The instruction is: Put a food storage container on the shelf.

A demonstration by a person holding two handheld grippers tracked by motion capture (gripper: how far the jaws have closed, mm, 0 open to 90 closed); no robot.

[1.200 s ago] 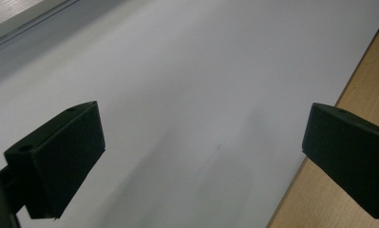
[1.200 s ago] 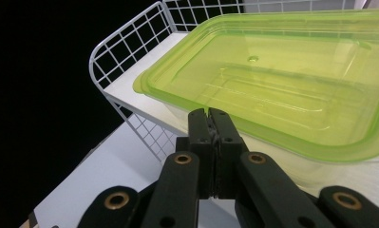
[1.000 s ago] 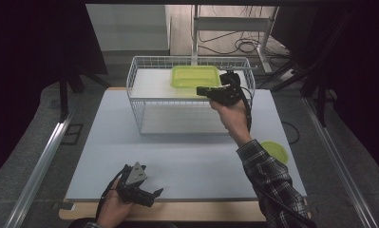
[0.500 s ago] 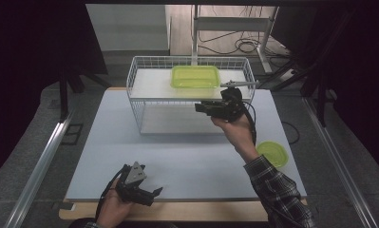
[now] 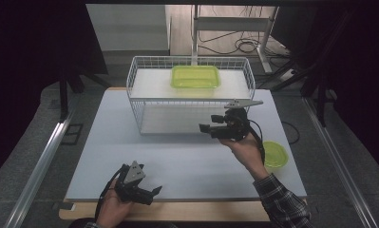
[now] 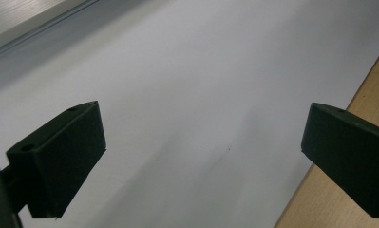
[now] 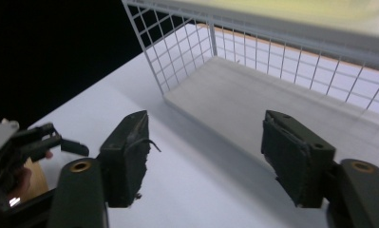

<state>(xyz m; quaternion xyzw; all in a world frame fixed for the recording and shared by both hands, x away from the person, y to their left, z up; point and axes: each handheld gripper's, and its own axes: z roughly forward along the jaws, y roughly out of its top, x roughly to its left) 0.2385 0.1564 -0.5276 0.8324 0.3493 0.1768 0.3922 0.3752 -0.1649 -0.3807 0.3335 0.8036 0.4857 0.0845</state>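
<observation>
green tray on wire rack, right gripper seemingly empty

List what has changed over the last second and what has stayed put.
The right gripper has drawn back from the green plastic container on top of the white wire rack, coming toward the person and lower, in front of the rack. Its jaws have just been opening, with nothing between them. The container lies where it was released. The left gripper, open and empty, and the round green lid stayed where they were.
</observation>
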